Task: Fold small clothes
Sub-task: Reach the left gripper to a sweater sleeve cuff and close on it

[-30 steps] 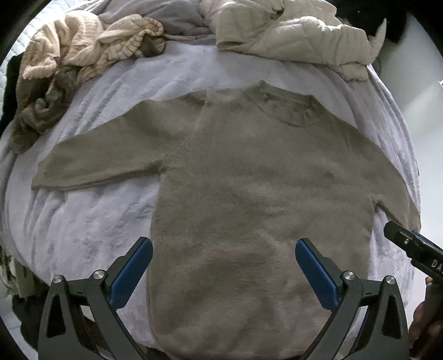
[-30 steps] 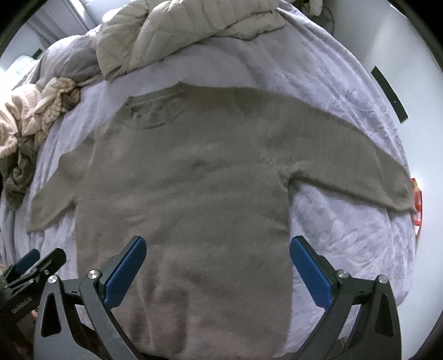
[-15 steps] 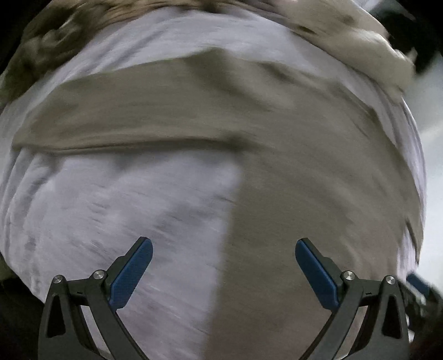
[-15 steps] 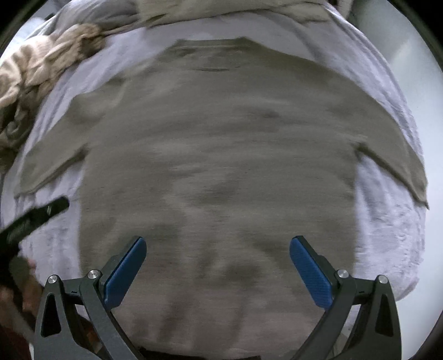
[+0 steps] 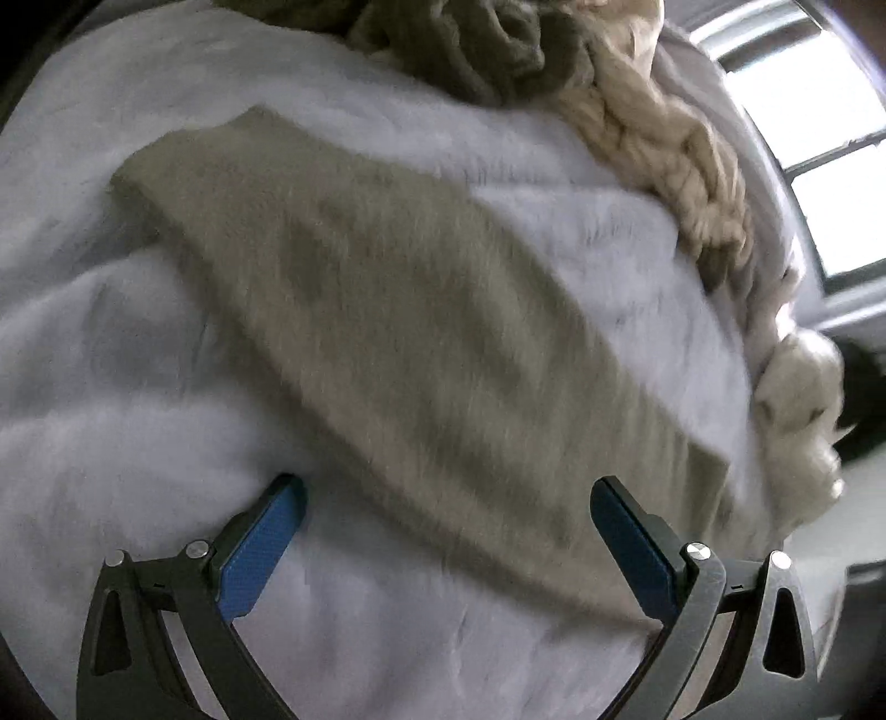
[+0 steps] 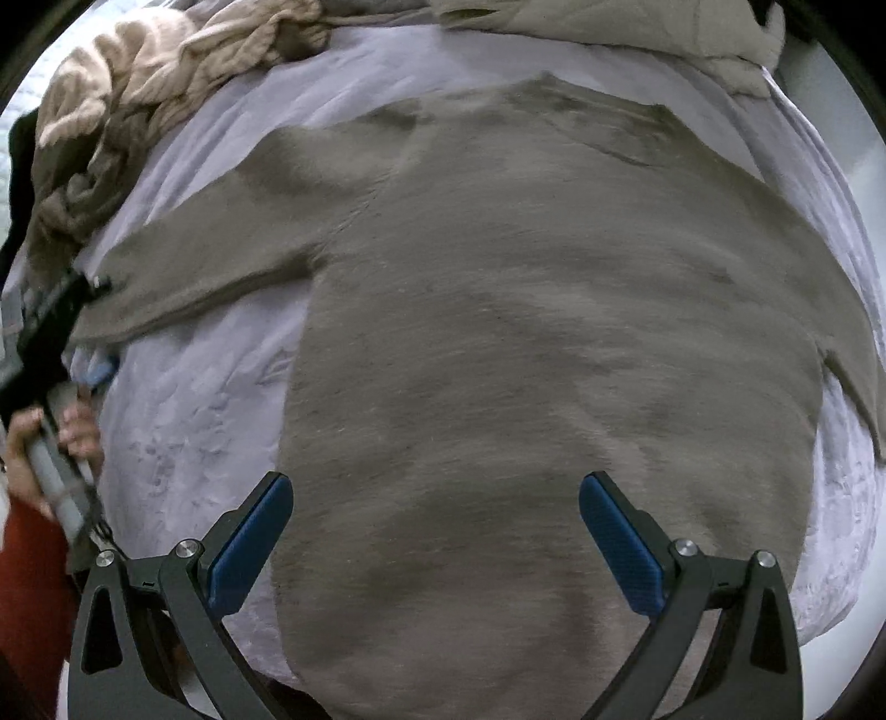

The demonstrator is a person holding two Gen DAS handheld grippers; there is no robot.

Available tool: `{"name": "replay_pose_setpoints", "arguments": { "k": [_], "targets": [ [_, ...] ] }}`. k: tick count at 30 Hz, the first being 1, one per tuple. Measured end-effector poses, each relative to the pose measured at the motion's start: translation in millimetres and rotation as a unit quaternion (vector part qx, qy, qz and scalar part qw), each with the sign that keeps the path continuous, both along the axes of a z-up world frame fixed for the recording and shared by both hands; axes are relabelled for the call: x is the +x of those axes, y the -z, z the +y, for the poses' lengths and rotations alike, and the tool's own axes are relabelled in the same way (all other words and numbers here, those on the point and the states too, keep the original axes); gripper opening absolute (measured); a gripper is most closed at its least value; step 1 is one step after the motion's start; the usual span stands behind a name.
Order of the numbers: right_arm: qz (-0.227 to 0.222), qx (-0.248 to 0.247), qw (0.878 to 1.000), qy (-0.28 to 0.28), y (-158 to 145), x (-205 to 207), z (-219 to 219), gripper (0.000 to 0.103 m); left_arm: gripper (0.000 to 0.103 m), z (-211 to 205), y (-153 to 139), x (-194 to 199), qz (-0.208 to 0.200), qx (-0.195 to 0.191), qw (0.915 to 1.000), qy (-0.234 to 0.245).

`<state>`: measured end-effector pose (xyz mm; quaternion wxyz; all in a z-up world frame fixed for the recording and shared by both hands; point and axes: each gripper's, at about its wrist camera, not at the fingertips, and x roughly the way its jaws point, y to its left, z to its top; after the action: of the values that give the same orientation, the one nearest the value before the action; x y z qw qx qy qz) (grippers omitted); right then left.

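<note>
A taupe fuzzy sweater [image 6: 554, 343] lies flat on the pale lilac bedspread [image 6: 183, 421], front up, both sleeves spread. In the left wrist view its left sleeve [image 5: 398, 343] runs diagonally across the frame, cuff at the upper left. My left gripper [image 5: 443, 531] is open just above the sleeve's lower part, holding nothing. It also shows at the left edge of the right wrist view, near the cuff, as the left gripper [image 6: 50, 321] held by a hand [image 6: 39, 443]. My right gripper [image 6: 437, 526] hangs open over the sweater's hem, empty.
A heap of cream and olive knitwear [image 6: 144, 99] lies at the bed's far left, seen also as knitwear [image 5: 637, 122] in the left wrist view. A beige quilted garment [image 6: 609, 27] lies beyond the collar. A window [image 5: 803, 138] is at the right.
My left gripper swung left from the sweater's hem out to the left sleeve. The right gripper shifted left, now centred over the sweater's body. Both stayed open.
</note>
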<state>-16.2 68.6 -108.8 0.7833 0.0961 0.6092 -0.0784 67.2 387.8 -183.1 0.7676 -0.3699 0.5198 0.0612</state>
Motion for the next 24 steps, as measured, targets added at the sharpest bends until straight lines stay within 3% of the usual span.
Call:
{"name": "replay_pose_setpoints", "arguments": {
  "k": [1,2,3,4,5,6,10,16,21,24],
  "targets": [
    [0.0,0.001,1.0,-0.004,1,0,5,0.103,0.102,3,-2,3,-0.012,0.0,0.9999,0.002],
    [0.0,0.001,1.0,-0.005,1,-1,7,0.103,0.091,4,-6,5,-0.025,0.009,0.9997,0.005],
    [0.0,0.004,1.0,-0.008,2,-1,9,0.103,0.071,4,-7,8,-0.028,0.017,0.9994,0.008],
    [0.001,0.008,1.0,-0.009,3,-2,12,0.103,0.058,3,-6,12,-0.031,0.026,0.9991,0.015],
    [0.002,0.01,1.0,-0.009,3,-3,12,0.103,0.03,3,-6,14,-0.032,0.03,0.9987,0.026],
    [0.003,0.012,1.0,-0.009,3,-4,13,0.103,0.012,3,-6,16,-0.038,0.029,0.9983,0.033],
    [-0.01,0.02,1.0,-0.012,0,-7,9,0.103,0.011,-2,-25,17,-0.071,0.043,0.9958,0.039],
    [-0.032,0.023,0.999,-0.009,-12,-8,-13,0.103,0.011,-42,-92,11,-0.16,0.046,0.9822,0.088],
    [-0.052,0.024,0.998,0.018,-25,-18,-58,0.103,0.011,-128,-141,14,-0.211,0.046,0.9622,0.167],
    [-0.056,0.026,0.997,0.051,-28,-30,-97,0.103,0.011,-195,-151,19,-0.222,0.052,0.9469,0.226]
  ]
}}
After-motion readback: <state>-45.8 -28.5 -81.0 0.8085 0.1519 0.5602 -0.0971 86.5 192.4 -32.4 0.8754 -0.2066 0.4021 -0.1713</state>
